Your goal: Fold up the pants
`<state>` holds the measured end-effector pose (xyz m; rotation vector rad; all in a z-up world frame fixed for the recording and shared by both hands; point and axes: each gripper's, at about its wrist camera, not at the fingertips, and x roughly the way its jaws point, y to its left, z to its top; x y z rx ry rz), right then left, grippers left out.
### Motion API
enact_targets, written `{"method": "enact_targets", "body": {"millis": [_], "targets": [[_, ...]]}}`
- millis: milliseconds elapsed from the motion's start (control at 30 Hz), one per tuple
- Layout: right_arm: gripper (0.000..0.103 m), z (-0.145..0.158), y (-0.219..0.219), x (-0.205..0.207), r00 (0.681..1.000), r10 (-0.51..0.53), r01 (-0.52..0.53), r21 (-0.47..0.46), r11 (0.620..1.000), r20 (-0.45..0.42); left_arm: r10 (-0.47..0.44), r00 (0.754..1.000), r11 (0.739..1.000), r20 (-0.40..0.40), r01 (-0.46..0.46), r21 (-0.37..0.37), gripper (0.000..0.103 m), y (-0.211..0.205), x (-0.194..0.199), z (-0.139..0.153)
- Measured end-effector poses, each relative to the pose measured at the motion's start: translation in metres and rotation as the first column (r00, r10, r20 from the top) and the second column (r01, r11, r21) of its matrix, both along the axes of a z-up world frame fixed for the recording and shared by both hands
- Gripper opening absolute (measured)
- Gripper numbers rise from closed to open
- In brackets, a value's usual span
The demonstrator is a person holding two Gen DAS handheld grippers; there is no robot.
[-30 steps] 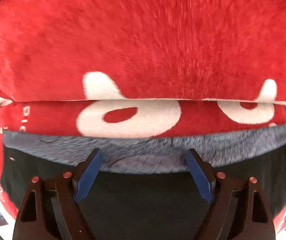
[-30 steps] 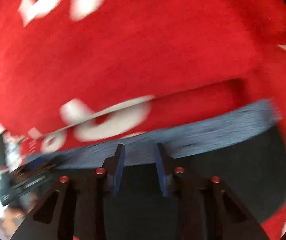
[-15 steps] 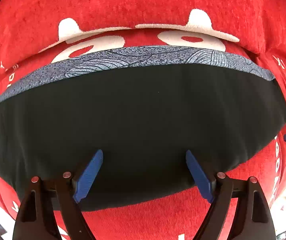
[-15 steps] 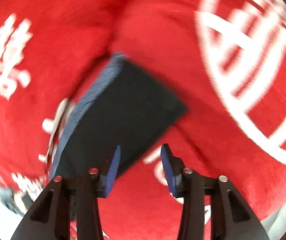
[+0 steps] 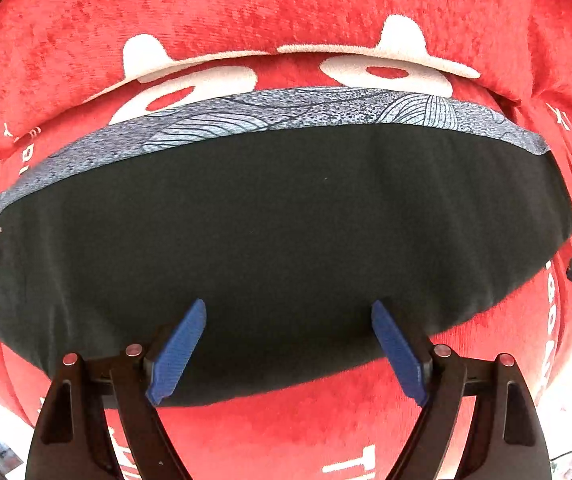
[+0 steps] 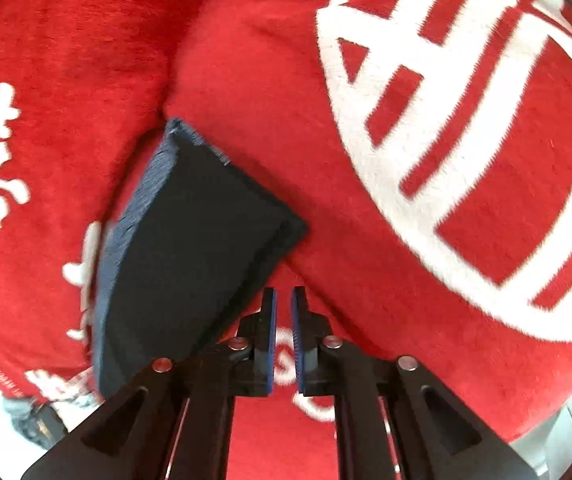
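Left wrist view: pants (image 5: 278,240), black, folded into a flat wide packet, lie on a red blanket (image 5: 286,8) with white lettering. A grey-blue patterned band (image 5: 270,116) runs along the packet's far edge. A raised fold of the blanket sits just behind that band. Left gripper (image 5: 287,350) points straight down over the packet's near edge. Jaws wide apart, blue pads (image 5: 176,356) clear of the cloth; nothing between them is pinched. At the right border, a dark tip of the other gripper shows, beside the packet's right end.

Right wrist view: picture slightly blurred. The pants (image 6: 190,248) appear as a dark wedge left of centre, patterned band (image 6: 134,232) along its left side, one corner pointing right. The blanket (image 6: 365,240) surrounds it, with a big white emblem (image 6: 425,132) on a bulge at right. Right gripper (image 6: 282,332) sits just off the packet's near right edge, over bare blanket. Jaws are closing, only a thin slit left between the pads; nothing is between them, no cloth held.
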<state>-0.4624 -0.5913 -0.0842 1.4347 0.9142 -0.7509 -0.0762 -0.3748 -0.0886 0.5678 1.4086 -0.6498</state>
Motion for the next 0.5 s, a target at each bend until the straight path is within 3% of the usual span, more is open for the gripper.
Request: {"method": "enact_targets", "body": {"millis": [33,100,167,333,500], "targets": [[0.015,0.005,0.005,-0.001,1.000,0.014,-0.014,0.006,1.000,0.019,-0.001,1.000,1.000,0.001,0.001,0.002,0.086,0.004,0.000,0.003],[0.049,0.011,0.016,0.004,0.998,0.052,-0.053,0.003,0.999,0.028,0.007,1.000,1.000,0.001,-0.007,0.003,0.086,0.015,0.003,0.009],[0.060,0.017,0.029,0.013,0.995,0.093,-0.092,-0.002,0.996,0.038,0.024,1.000,1.000,0.004,-0.024,0.004,0.086,0.030,0.006,0.014],[0.060,0.026,0.078,0.061,0.971,0.222,-0.225,0.030,0.974,0.091,0.083,0.996,0.996,0.036,-0.083,0.007,0.086,0.079,0.030,0.017],[0.057,0.036,0.129,0.133,0.911,0.375,-0.380,-0.008,0.925,0.172,0.193,0.979,0.980,0.059,-0.196,0.043,0.086,0.135,0.064,0.003]]}}
